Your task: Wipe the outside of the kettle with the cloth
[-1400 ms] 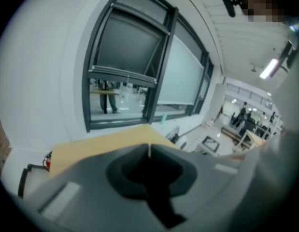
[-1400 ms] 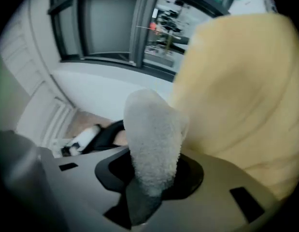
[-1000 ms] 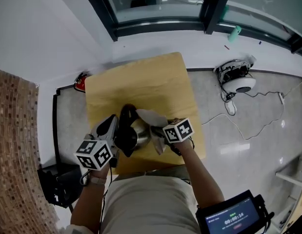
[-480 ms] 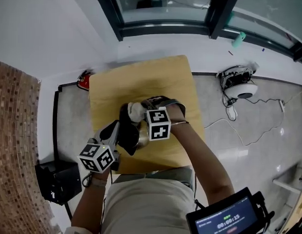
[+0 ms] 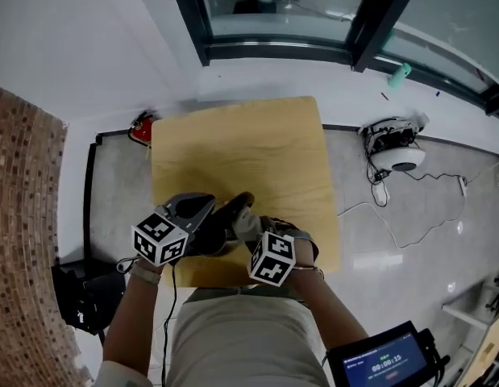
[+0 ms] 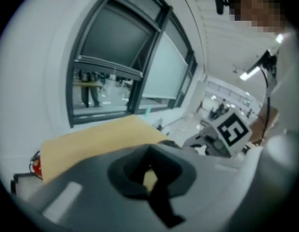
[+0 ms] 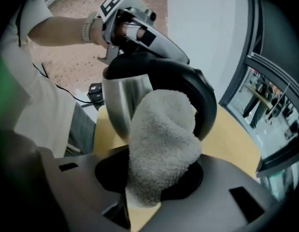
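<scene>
A steel kettle (image 7: 121, 103) with a black lid and black handle (image 7: 203, 100) stands near the front edge of the yellow wooden table (image 5: 241, 147). In the head view the kettle (image 5: 221, 230) lies between both grippers. My right gripper (image 7: 149, 178) is shut on a light grey fluffy cloth (image 7: 161, 144), which is pressed against the kettle's side by the handle. My left gripper (image 7: 151, 50) reaches the kettle's black top from the far side and seems shut on it. In the left gripper view a black strip sits between the closed jaws of the left gripper (image 6: 149, 175).
A red object (image 5: 139, 130) lies off the table's far left corner. A white device with cables (image 5: 398, 156) sits on the floor to the right. A black bag (image 5: 80, 297) is on the floor at left, beside a brick wall. A dark-framed window (image 5: 281, 43) runs beyond the table.
The right gripper with the cloth swept from the kettle's right side over its far side, then back to the near right side. The left gripper shifted up and slightly inward.
</scene>
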The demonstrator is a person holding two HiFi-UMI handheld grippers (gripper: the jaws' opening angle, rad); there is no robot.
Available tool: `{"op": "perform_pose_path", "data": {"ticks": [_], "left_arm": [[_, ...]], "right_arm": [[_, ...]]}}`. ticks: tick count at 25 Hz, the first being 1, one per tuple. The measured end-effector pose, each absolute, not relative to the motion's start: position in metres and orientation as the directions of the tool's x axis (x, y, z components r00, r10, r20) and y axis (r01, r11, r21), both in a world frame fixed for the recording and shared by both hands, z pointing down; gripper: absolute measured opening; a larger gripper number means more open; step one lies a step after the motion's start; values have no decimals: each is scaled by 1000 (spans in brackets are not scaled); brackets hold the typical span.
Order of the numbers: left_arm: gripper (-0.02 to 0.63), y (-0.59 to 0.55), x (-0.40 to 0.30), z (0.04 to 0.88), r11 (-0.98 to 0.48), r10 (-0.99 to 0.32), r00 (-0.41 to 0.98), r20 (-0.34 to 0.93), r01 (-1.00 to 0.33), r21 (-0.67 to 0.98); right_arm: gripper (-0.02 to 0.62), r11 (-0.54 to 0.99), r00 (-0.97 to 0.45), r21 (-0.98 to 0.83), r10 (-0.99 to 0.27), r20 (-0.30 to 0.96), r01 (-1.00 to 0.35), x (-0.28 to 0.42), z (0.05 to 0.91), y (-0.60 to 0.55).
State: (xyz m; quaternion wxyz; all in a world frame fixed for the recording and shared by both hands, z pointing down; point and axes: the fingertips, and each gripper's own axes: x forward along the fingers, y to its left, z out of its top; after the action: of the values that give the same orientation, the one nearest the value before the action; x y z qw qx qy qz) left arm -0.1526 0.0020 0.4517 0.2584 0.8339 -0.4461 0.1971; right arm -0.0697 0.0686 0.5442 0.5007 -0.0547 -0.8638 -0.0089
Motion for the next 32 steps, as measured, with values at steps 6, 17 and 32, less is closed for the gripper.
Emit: {"op": "perform_pose_path", "data": {"ticks": [6, 17, 32], "left_arm": [[-14, 15, -141, 410, -424, -663, 305, 684, -906, -7], [-9, 30, -105, 434, -567, -644, 297, 705, -804, -179], [-12, 44, -107, 418, -550, -657, 361, 662, -830, -94]], "right_arm": [[143, 994, -473, -70, 22, 881, -84, -51, 560, 87], [141, 995, -488, -11, -37, 872, -94, -63, 581, 59], [141, 997, -490, -29, -10, 871, -73, -72, 571, 92]]}}
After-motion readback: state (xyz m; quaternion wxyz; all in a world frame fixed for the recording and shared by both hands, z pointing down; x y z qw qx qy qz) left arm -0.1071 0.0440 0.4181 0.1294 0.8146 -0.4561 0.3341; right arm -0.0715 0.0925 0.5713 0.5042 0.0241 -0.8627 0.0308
